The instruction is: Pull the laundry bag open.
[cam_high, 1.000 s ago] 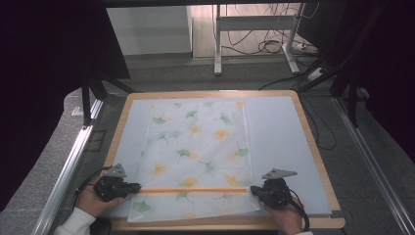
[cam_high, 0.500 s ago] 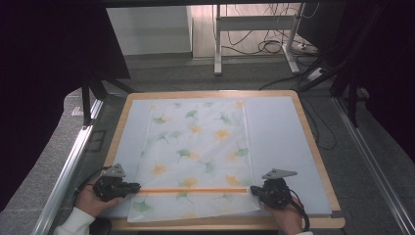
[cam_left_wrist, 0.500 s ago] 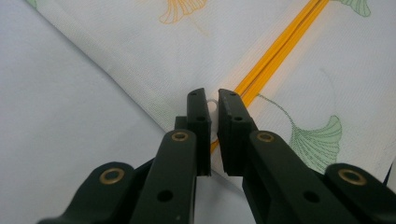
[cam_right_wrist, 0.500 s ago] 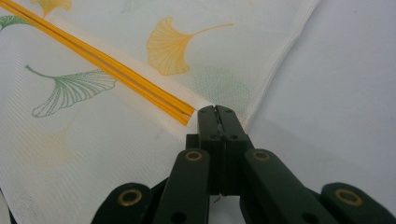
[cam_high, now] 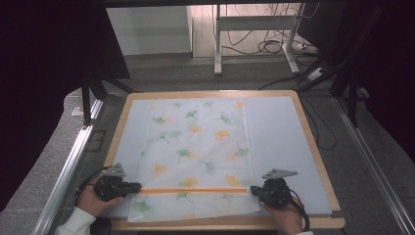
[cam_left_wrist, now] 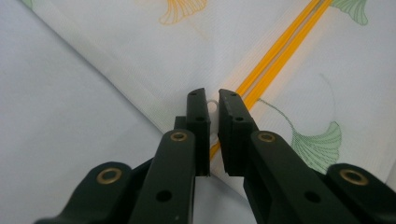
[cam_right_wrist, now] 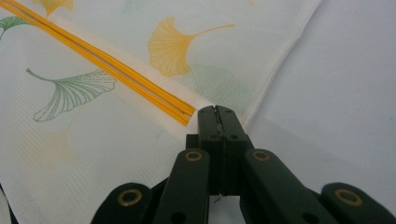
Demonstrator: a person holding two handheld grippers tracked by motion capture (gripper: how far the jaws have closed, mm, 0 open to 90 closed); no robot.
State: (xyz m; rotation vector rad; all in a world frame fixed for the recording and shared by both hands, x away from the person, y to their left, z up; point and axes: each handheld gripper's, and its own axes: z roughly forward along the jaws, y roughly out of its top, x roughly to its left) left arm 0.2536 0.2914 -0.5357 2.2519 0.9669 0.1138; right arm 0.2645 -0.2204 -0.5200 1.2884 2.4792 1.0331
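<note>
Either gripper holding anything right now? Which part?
The right gripper is shut on the cloth's side edge, by the orange stripe. The left gripper is open, jaws straddling the opposite edge at the stripe.

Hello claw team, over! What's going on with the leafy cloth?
Right claw shut on leafy cloth by the orange stripe. Left claw slightly open at cloth's opposite edge. Nothing in the way.
</note>
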